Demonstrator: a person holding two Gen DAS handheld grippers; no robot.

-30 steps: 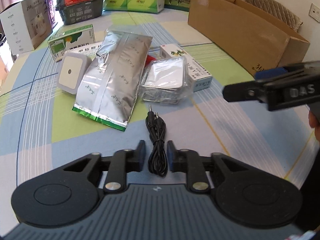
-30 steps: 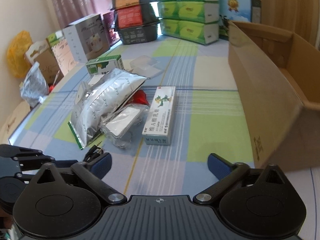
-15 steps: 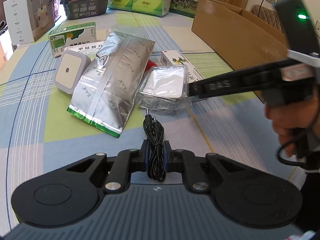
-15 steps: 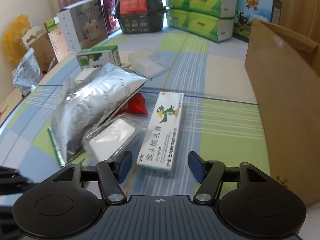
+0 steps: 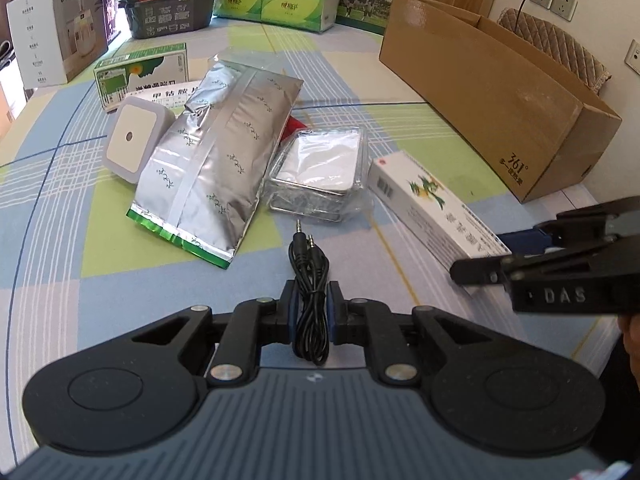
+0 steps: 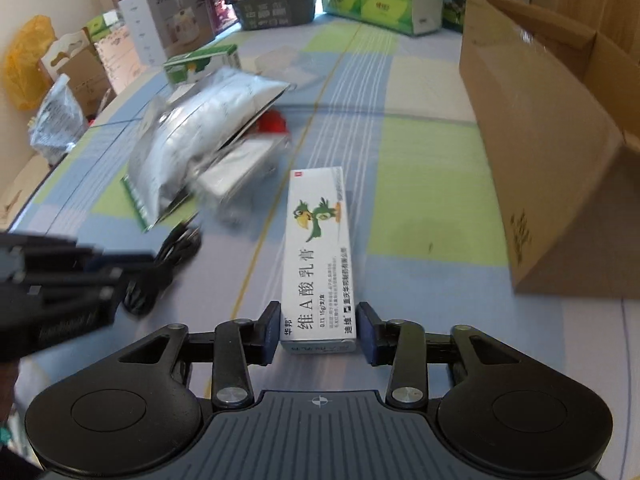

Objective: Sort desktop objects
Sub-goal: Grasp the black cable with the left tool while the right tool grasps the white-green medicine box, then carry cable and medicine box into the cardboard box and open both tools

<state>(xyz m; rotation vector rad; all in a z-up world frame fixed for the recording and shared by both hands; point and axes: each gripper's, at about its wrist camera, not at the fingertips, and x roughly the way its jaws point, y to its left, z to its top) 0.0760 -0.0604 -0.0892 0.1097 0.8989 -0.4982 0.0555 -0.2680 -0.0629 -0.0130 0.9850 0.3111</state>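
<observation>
My left tongs [image 5: 310, 316] pinch a coiled audio cable [image 5: 310, 280] and my right tongs [image 6: 318, 330] clamp an ointment box [image 6: 320, 256] by its end, which may pivot loose.

A: Foil pouch [image 5: 224, 160]: crinkled, shiny silver. Cable [image 5: 310, 280]: matt black rubbery sheath.

B: Ointment carton [image 6: 320, 256]: smooth white card. Big box [image 5: 496, 92]: matt brown corrugated cardboard. Checked cover [image 5: 100, 248]: woven cloth.

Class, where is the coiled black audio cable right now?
In the left wrist view, the black audio cable sits clamped in the left tool, its plugs pointing toward the silver foil bag.
</observation>
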